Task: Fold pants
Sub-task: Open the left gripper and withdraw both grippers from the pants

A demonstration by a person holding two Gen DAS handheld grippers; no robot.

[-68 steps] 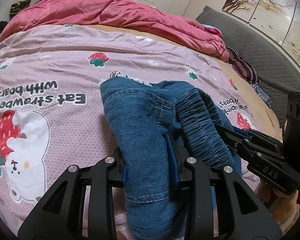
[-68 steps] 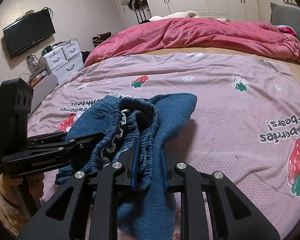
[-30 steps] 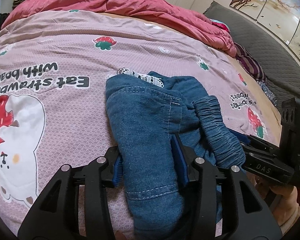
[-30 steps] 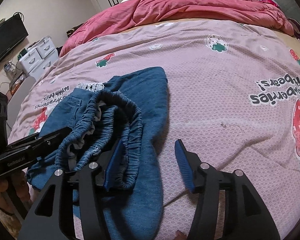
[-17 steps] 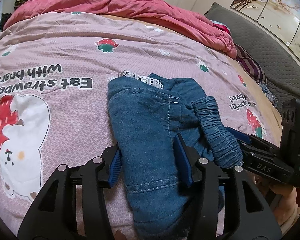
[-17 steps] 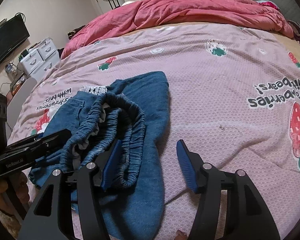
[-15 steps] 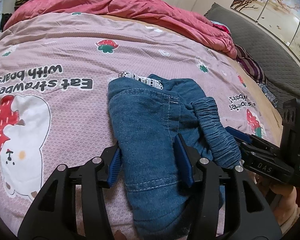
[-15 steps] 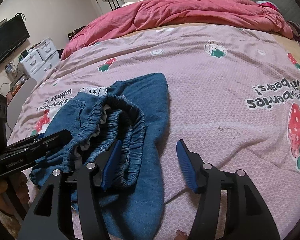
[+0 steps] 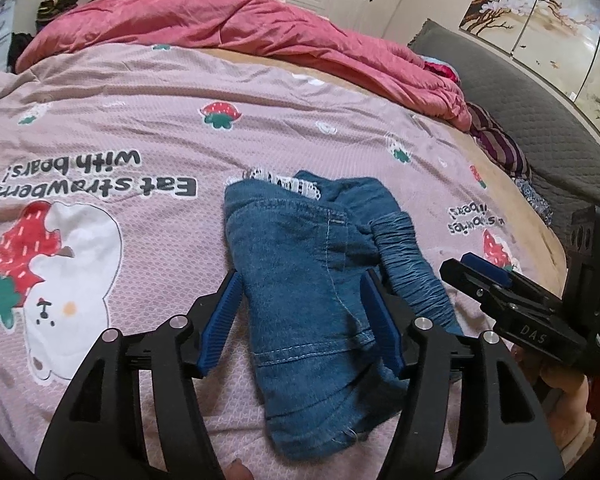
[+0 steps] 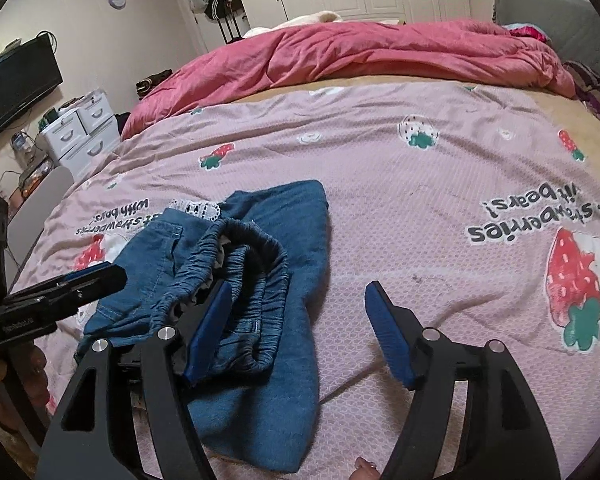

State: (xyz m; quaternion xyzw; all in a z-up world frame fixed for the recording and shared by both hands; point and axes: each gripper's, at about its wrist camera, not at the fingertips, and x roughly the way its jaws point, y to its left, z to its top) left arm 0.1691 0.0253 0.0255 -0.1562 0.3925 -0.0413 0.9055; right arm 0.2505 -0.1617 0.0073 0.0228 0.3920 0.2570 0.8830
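The blue denim pants (image 9: 304, 280) lie bunched in a folded heap on the pink strawberry bedspread (image 9: 140, 128); their gathered elastic waistband (image 10: 244, 268) sits on top. My left gripper (image 9: 300, 312) is open, its blue pads on either side of the pants' near end without pinching. My right gripper (image 10: 296, 320) is open; its left pad rests by the waistband, its right pad is over bare bedspread (image 10: 440, 208). The right gripper also shows at the right of the left wrist view (image 9: 500, 280), and the left gripper at the left of the right wrist view (image 10: 80, 284).
A crumpled pink-red duvet (image 9: 220, 32) lies across the far side of the bed. A grey headboard (image 9: 540, 120) and striped clothes (image 9: 500, 144) are at the right. White drawers (image 10: 80, 128) and a wall television (image 10: 16, 84) stand beyond the bed's left edge.
Both grippers opened and let go of the pants, which now lie on the bed. The left jaws widened further in the last half second; both grippers drew back slightly.
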